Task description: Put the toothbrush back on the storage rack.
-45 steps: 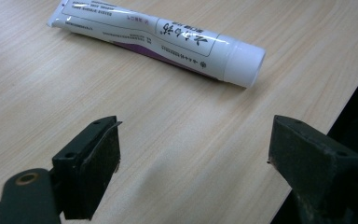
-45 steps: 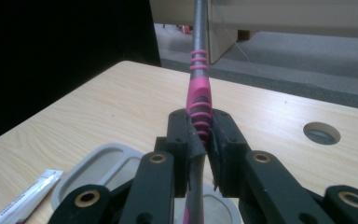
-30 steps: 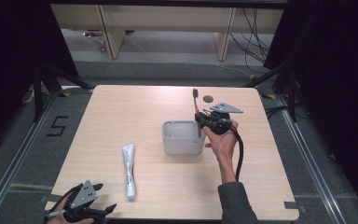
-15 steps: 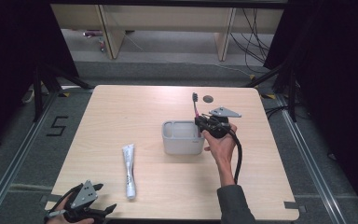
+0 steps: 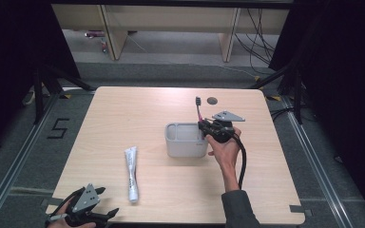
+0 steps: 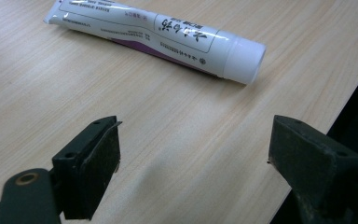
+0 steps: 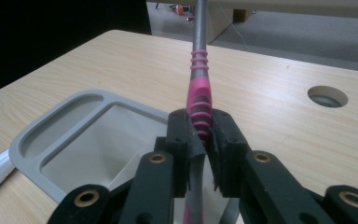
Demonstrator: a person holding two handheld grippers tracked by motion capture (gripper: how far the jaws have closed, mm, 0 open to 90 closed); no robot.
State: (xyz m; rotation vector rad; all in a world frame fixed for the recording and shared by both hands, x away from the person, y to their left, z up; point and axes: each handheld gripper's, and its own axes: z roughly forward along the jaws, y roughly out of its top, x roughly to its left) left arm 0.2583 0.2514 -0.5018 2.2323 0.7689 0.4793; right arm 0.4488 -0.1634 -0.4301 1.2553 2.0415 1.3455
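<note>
The right gripper (image 5: 203, 127) is clamped on the toothbrush (image 5: 199, 110), and the right gripper view makes the hold plain: both black jaws pinch the pink ribbed grip of the handle (image 7: 200, 105), with the grey stem running up and away from them. That ribbed rubbery section looks like the sensible place to bite, since it should slip less than the smooth grey shaft. In the high view the brush stands nearly upright, its dark bristle head at the top, right at the far right corner of the grey holder (image 5: 185, 141). The holder is a boxy, matte plastic tub with rounded corners, a deep square well and a shallow tray along one side (image 7: 56, 133). The lower end of the handle appears to dip toward the well, so the judgement here is that the brush is being stood in the tub, or lifted from it; the frames alone cannot say which.

Well off to the holder's near left, the left gripper (image 5: 105, 203) rests at the table edge, jaws spread wide with nothing between them. Just ahead of it lies the toothpaste tube (image 6: 158, 37), white and glossy with a round cap, flat on the pale wood-grain table (image 5: 138, 102), between that gripper and the holder. It looks to be waiting its turn.
</note>
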